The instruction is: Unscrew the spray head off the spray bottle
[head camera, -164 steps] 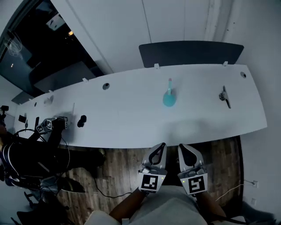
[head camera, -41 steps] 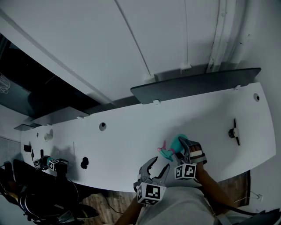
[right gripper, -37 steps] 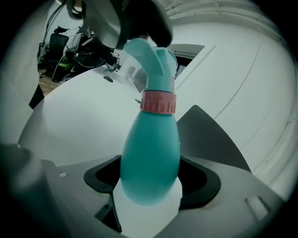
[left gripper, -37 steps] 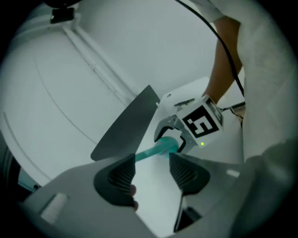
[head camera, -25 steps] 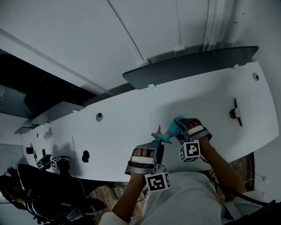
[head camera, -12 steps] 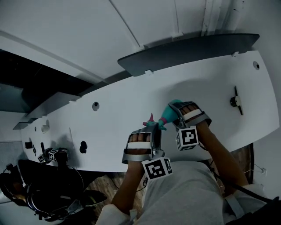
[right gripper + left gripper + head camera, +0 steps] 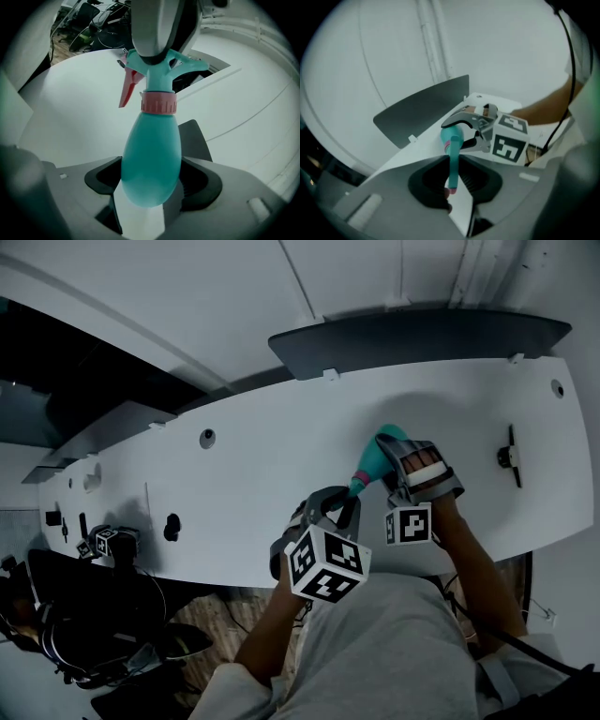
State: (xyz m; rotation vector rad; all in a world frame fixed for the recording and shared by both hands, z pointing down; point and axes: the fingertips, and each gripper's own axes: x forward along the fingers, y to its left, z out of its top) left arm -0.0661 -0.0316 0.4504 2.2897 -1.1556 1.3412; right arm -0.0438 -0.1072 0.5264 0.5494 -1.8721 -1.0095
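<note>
Looking down in the head view, the bottle (image 7: pixel 373 461) is held tilted over the near part of the table (image 7: pixel 234 484), straight in front of the person. The right gripper (image 7: pixel 388 456) has it by the teal belly. The left gripper (image 7: pixel 341 506) sits just beside it, lower and to the left, over the spray head, which is mostly hidden there.

In the left gripper view, the spray head (image 7: pixel 453 161) runs straight in between this gripper's jaws. They are closing on it, and a strip of white table shows beside it, so they don't look clamped yet. Past it, the right gripper (image 7: pixel 474 125) wraps the bottle's body.

In the right gripper view, the jaws stand wide and press both sides of the bottle's belly (image 7: pixel 151 161). Above it come the pink collar (image 7: pixel 159 102) and the red trigger (image 7: pixel 126 91), which points left. The left gripper comes in from the top edge onto the top of the spray head (image 7: pixel 159 75).
</note>
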